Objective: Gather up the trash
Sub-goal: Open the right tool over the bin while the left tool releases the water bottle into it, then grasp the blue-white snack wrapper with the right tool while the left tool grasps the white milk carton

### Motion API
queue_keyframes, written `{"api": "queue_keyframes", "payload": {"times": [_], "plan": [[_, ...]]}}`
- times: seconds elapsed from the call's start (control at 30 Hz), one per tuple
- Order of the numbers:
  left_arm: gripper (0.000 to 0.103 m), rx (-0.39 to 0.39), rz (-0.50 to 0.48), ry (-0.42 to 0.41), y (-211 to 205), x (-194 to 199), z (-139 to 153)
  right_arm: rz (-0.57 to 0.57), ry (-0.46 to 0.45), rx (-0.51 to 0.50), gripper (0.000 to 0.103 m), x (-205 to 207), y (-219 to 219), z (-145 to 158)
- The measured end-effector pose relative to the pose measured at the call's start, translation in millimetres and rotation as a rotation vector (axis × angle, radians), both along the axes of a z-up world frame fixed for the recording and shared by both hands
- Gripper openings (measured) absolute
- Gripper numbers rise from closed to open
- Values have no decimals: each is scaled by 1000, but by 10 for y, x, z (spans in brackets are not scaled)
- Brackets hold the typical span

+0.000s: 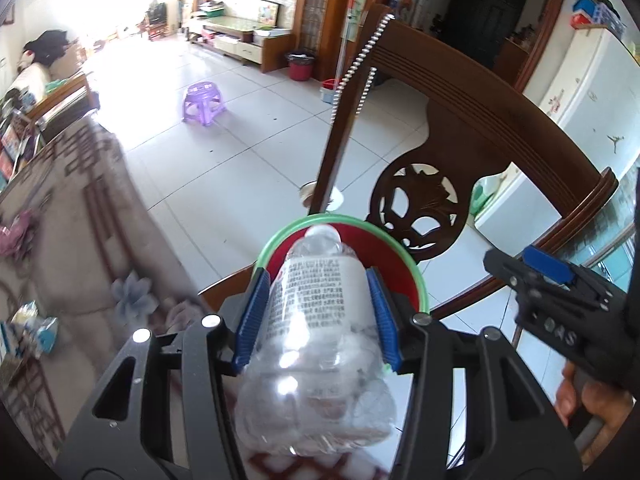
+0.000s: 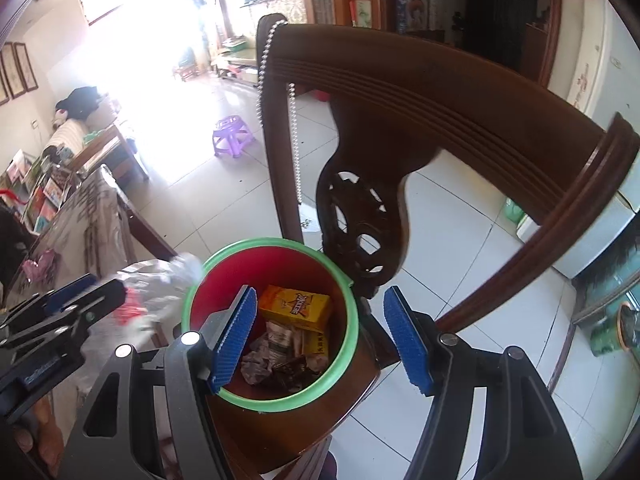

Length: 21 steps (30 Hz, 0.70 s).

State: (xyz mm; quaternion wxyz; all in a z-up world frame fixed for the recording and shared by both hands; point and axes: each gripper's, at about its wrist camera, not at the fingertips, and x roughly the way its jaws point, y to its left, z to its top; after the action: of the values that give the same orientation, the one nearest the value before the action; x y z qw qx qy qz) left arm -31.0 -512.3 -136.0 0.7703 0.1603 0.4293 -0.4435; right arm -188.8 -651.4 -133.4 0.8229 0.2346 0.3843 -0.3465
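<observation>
A crushed clear plastic bottle (image 1: 316,320) with a white printed label sits between the blue pads of my left gripper (image 1: 318,280), which is shut on it. Just beyond the bottle is a red bin with a green rim (image 1: 418,276). In the right wrist view my right gripper (image 2: 320,294) hangs open over the bin's green rim (image 2: 256,245), with nothing between its pads. Inside lie a yellow box (image 2: 296,306) and crumpled paper (image 2: 276,340). The left gripper (image 2: 100,292) and bottle (image 2: 160,284) come in beside the bin's left edge. The right gripper (image 1: 520,264) shows at right.
The bin stands on a wooden chair seat (image 2: 280,432), close under the carved chair back (image 2: 420,92). A table with a patterned cloth (image 1: 72,220) lies to the left, with small packets (image 1: 36,324) on it. A purple stool (image 1: 202,102) stands on the tiled floor.
</observation>
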Motion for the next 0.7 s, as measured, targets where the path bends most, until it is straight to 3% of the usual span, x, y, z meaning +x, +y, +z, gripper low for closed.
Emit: {"api": "queue_keyframes", "payload": {"times": [0.07, 0.3, 0.47, 0.7], "plan": [[67, 2, -10, 0, -89, 4, 8, -6, -4, -17, 63, -32, 29, 49], [72, -76, 65, -14, 420, 28, 221, 67, -9, -5, 63, 244, 264, 62], [74, -68, 256, 20, 1240, 213, 181, 194, -8, 8, 63, 666, 650, 66], [75, -31, 515, 47, 2367, 517, 85, 436, 26, 52, 63, 1331, 1538, -14]]}}
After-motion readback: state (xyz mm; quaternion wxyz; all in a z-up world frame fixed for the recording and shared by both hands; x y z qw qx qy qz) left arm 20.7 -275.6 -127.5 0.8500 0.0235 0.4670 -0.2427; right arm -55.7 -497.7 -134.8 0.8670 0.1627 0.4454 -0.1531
